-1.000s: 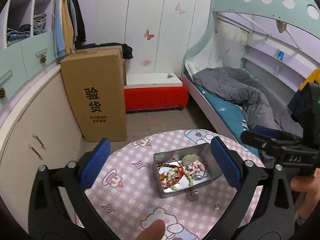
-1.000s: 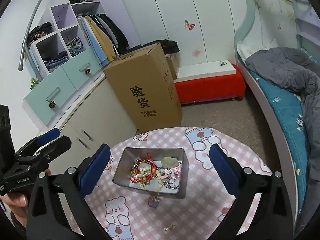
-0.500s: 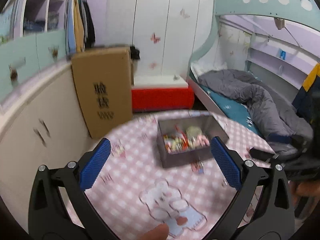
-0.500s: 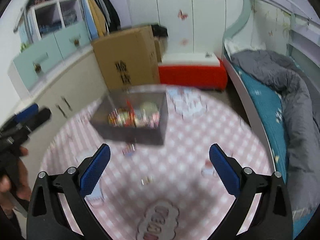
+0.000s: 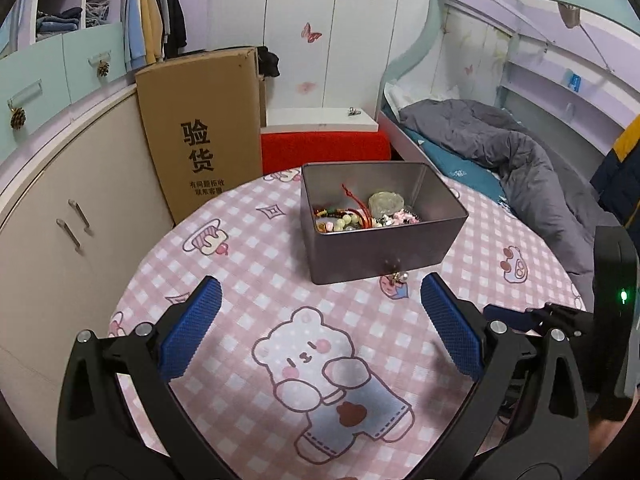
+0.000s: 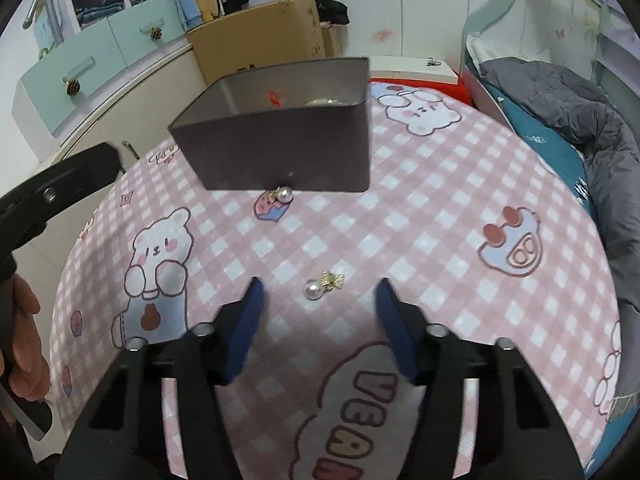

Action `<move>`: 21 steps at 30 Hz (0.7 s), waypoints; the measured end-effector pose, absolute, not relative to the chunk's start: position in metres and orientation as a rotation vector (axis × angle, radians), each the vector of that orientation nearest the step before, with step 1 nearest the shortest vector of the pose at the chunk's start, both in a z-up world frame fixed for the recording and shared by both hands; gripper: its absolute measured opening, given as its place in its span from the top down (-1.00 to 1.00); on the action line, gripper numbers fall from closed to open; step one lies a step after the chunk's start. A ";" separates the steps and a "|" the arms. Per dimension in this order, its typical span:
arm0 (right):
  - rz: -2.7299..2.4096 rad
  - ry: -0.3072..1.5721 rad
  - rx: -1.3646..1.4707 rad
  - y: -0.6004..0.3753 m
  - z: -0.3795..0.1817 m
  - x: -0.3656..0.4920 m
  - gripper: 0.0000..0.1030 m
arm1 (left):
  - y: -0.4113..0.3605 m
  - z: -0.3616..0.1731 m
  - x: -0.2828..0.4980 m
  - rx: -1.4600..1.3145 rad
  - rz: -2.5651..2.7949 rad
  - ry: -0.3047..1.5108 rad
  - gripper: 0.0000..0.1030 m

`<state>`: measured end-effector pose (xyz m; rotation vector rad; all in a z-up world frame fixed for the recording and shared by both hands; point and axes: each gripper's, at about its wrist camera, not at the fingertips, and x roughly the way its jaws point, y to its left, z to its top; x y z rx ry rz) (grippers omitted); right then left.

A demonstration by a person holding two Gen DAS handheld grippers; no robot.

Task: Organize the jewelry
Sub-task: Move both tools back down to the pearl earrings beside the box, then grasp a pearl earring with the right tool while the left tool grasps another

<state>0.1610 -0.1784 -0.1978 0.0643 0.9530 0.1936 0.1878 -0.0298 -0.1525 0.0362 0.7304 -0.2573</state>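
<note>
A grey metal tin [image 5: 424, 236] [image 6: 280, 152] holding beads and bracelets stands on the round table. A pearl earring [image 6: 325, 286] lies on the pink checked cloth just ahead of my right gripper [image 6: 319, 304]. Its jaws are closing with the earring between the blue pads, which stand apart from it. A second pearl earring [image 6: 281, 195] [image 5: 397, 277] rests against the tin's front wall. My left gripper [image 5: 318, 320] hovers open above the bear print, with nothing between its fingers.
The round table [image 5: 248, 240] has a pink checked cloth with bear prints. Behind it stand a cardboard box [image 5: 200, 132], a red bench [image 5: 324, 148] and cupboards on the left. A bed with a grey duvet [image 5: 520, 152] runs along the right.
Both grippers have dropped toward the table and the tin now looks closer. The right gripper's jaws have narrowed around the pearl earring. The left gripper stays wide open.
</note>
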 end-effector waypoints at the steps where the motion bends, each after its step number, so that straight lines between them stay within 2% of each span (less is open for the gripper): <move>1: 0.189 0.945 0.048 -0.176 -0.199 0.160 0.19 | -0.033 -0.155 0.190 0.045 -0.258 0.738 -0.89; 3: 0.183 0.925 -0.002 -0.172 -0.201 0.158 0.40 | -0.038 -0.160 0.192 0.059 -0.255 0.748 -0.89; 5: 0.186 0.920 0.001 -0.173 -0.201 0.157 0.72 | -0.045 -0.165 0.195 0.075 -0.254 0.757 -0.89; 6: 0.191 0.919 0.013 -0.175 -0.201 0.157 0.79 | -0.049 -0.167 0.197 0.082 -0.252 0.762 -0.89; 21: 0.208 0.894 0.073 -0.206 -0.195 0.159 0.81 | -0.101 -0.214 0.236 0.111 -0.149 0.882 -0.89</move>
